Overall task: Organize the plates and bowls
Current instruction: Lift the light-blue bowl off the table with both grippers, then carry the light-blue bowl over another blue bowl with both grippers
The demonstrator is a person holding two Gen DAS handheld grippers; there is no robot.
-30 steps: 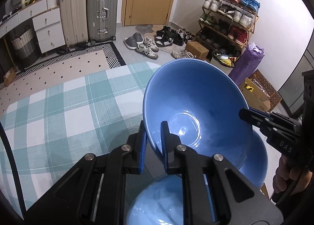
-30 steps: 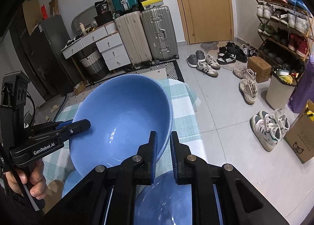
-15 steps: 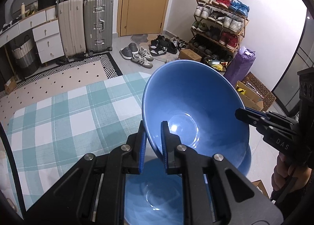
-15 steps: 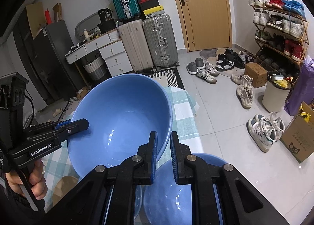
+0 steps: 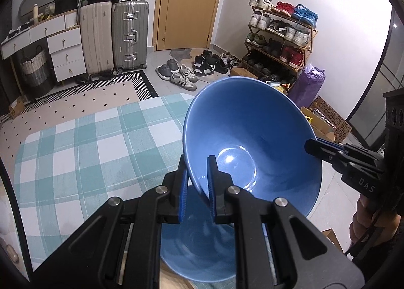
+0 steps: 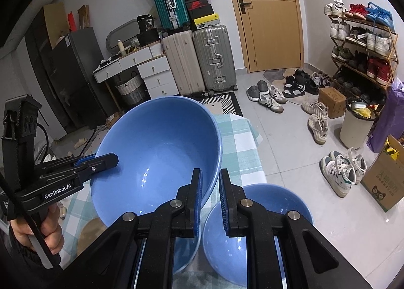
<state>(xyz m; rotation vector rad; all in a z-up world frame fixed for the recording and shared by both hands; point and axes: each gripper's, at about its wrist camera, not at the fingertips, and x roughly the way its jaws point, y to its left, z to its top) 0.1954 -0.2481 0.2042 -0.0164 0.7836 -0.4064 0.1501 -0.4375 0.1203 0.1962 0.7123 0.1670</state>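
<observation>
A teal-checked worktop [image 5: 83, 152] fills the frame's lower left; suitcases [image 5: 130, 36] and shoe rack [image 5: 280, 36] behind. Left gripper [image 5: 197, 183] and right gripper [image 6: 210, 199] both clamp the tilted blue bowl [image 5: 252, 142] at centre. Only the right wrist view shows a second bowl [image 6: 272, 203] beside a lower one [image 5: 197, 246].

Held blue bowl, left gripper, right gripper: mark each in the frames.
held blue bowl [image 5: 252, 142], left wrist view, inner wall.
left gripper [image 5: 197, 185], left wrist view, midway between fingertips, at the bowl rim.
right gripper [image 6: 210, 198], right wrist view, midway between fingertips.

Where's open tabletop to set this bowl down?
Bare teal-checked tablecloth lies left of the large blue bowl held by left gripper and right gripper. Crowded below: one blue bowl beneath it, a second blue bowl toward the right edge.
</observation>
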